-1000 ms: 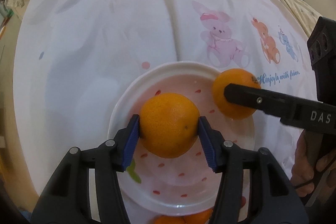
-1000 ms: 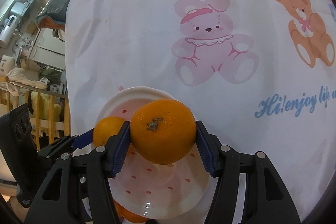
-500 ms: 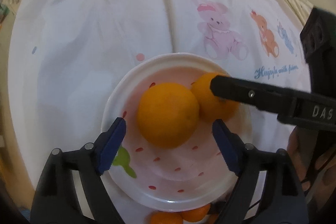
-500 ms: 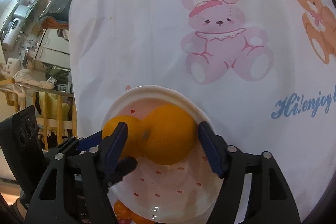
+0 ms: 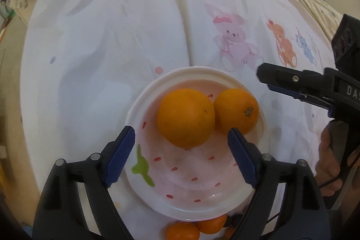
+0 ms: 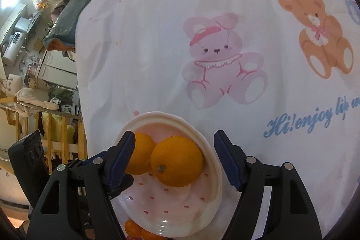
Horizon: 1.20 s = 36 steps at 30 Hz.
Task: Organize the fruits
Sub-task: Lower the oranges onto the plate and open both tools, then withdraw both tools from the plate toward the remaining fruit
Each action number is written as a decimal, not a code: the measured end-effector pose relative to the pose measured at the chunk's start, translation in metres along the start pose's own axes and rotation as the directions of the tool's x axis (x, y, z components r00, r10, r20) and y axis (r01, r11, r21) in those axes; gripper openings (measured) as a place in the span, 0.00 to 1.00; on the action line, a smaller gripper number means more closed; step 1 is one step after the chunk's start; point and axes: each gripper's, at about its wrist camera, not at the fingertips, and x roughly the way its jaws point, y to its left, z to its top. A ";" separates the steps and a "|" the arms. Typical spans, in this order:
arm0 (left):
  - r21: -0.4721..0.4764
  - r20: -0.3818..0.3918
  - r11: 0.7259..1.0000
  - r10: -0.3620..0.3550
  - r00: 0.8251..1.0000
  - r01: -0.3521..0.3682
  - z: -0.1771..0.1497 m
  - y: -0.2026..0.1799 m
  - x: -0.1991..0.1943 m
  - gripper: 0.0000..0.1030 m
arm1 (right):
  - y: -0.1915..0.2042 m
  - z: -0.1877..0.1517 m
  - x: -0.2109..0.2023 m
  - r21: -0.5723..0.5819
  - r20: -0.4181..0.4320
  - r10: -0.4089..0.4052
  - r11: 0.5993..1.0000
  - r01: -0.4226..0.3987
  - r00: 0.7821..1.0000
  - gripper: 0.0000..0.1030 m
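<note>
Left gripper (image 5: 181, 138): jaws spread wide, holding nothing. Right gripper (image 6: 174, 142): jaws likewise wide and empty. Two oranges, the larger orange (image 5: 185, 117) and the smaller orange (image 5: 236, 111), sit touching inside the bowl (image 5: 144, 96), toward its far rim. The bowl rests on the tablecloth (image 5: 112, 37), near its front edge.

We see two oranges (image 5: 185, 117) touching in the plate (image 5: 144, 109); tangerines (image 5: 182, 231) lie at its six o'clock.

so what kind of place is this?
Probably a lived-in home: a table under a cartoon-bear cloth, a strawberry-print bowl holding two oranges, and cluttered cabinets and appliances in the background.
</note>
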 end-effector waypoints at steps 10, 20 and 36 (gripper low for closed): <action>-0.025 0.111 0.998 0.058 0.992 -0.055 -0.017 0.005 -0.040 0.79 | 0.034 -0.018 -0.042 -0.078 0.081 -0.027 0.996 0.033 0.996 0.85; -0.059 0.175 0.997 0.062 0.983 -0.052 -0.048 0.006 -0.077 0.87 | 0.039 -0.060 -0.088 -0.084 0.173 -0.053 0.994 0.068 0.983 0.93; -0.049 0.306 0.991 0.137 0.942 -0.128 -0.116 0.005 -0.111 0.87 | 0.044 -0.137 -0.139 -0.048 0.333 -0.131 0.987 0.155 0.934 0.93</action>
